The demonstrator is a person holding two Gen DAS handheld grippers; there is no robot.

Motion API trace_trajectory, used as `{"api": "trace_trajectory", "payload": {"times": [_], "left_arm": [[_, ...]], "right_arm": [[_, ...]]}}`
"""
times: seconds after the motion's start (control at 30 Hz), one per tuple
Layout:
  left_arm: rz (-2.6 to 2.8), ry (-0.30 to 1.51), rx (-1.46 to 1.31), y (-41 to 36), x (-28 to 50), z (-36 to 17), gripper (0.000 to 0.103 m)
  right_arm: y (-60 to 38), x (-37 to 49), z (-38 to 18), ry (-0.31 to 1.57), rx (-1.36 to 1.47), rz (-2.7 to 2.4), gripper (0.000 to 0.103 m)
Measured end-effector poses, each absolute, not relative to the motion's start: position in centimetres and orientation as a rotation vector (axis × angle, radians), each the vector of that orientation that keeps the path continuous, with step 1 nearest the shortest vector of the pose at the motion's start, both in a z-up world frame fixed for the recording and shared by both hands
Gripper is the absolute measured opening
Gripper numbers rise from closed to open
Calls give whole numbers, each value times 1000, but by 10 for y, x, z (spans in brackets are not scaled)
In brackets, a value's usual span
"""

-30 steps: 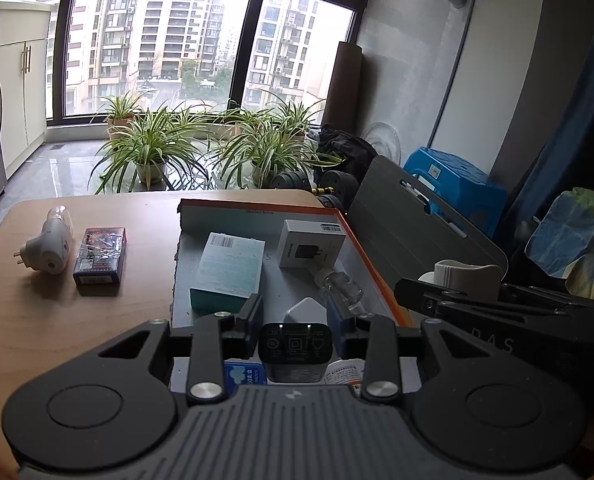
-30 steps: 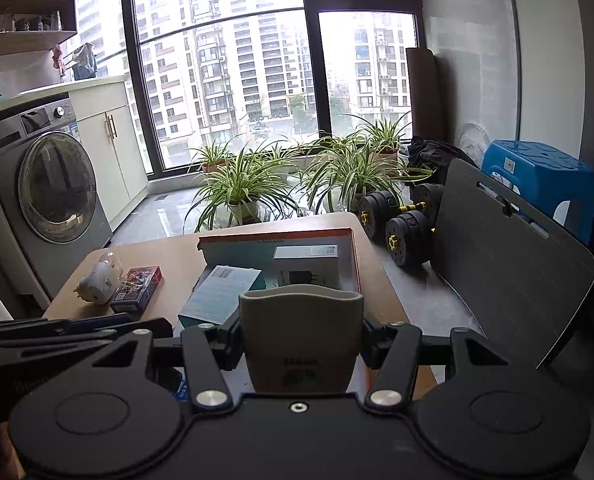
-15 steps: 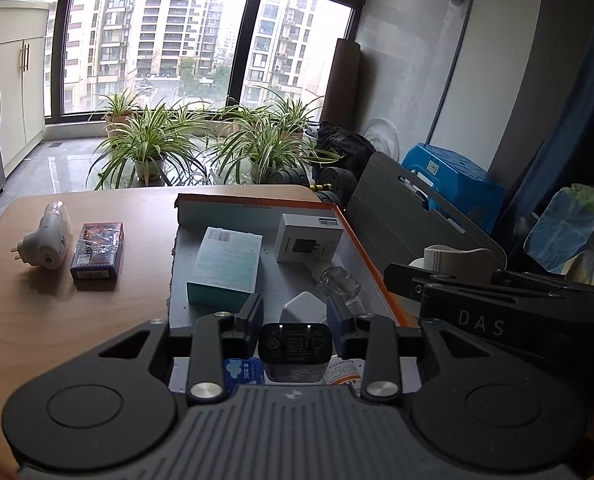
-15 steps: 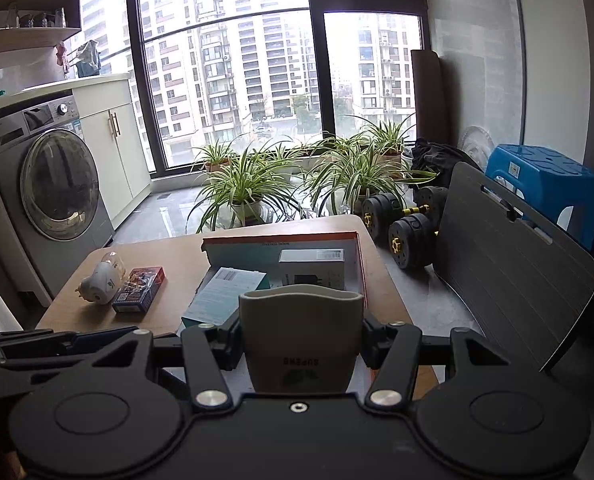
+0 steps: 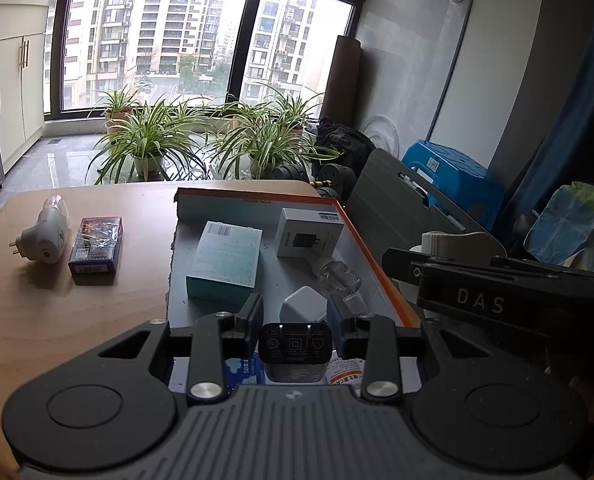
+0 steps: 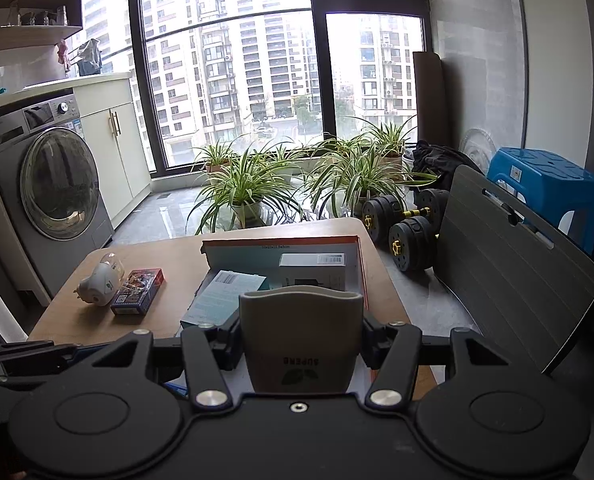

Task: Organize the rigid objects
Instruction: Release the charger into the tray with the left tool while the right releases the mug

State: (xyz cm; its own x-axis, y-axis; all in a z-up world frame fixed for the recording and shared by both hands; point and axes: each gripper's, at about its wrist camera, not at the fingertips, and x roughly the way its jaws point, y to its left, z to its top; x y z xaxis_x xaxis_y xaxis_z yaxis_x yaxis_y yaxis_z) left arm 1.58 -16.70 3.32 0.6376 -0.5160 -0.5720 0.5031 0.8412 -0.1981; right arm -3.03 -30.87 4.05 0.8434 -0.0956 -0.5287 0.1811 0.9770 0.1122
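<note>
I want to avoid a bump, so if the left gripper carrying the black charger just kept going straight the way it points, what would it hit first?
Probably the small white plug adapter lying in the open box, right ahead of the left gripper and its black charger. The clear bottle lies just right of that line. Depth is hard to judge here.

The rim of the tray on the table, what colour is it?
Orange rim, best seen in the left wrist view.

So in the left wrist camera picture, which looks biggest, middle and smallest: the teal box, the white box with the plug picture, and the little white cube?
1. teal box, clearly biggest.
2. white box with the plug picture, though it lies farther back, so it may look smaller than it is.
3. little white cube, smallest even though nearest.
</note>
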Motion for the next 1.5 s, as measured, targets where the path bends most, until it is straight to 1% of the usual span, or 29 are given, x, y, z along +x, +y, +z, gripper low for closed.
{"api": "trace_trajectory", "payload": {"times": [1.5], "left_arm": [[-594,703,-1,-175,23,14,36]], "right_arm": [[-311,13,29,594,135,-107,66]]}}
